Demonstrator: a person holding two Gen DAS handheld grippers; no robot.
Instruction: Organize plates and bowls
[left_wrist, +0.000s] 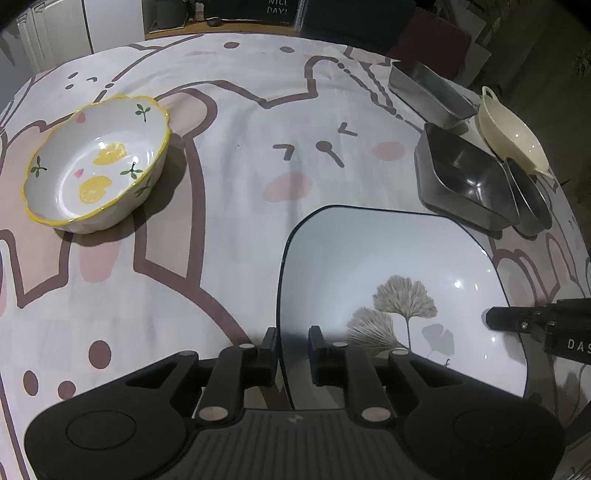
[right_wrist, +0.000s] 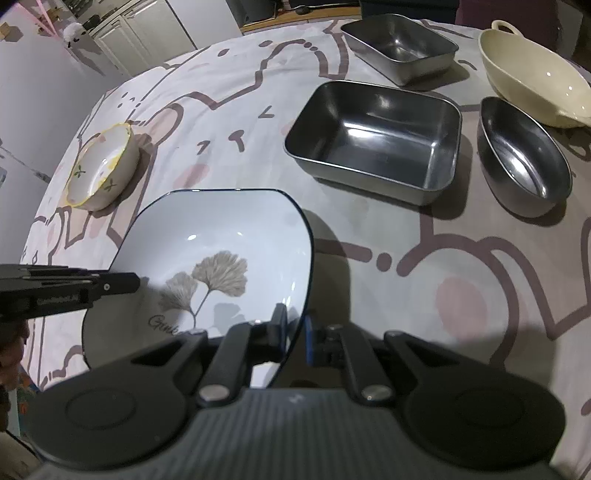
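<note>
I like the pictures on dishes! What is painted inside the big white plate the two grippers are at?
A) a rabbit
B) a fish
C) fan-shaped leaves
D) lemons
C: the white plate shows grey-brown fan-shaped leaves on stems; the lemons are on the yellow-rimmed bowl instead.

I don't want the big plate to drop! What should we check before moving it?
1. Right tool grips the plate rim: ok, its jaws straddle the edge, nearly shut.
2. Left tool grips the opposite rim: cannot tell, the edge sits between its jaws but a gap shows.
3. Plate is empty: ok, only the leaf picture inside.
4. Yellow-rimmed bowl stands apart from the plate: ok.
5. Metal trays and cream bowl stand apart too: ok.
6. Plate lifted off the tablecloth: cannot tell.
</note>
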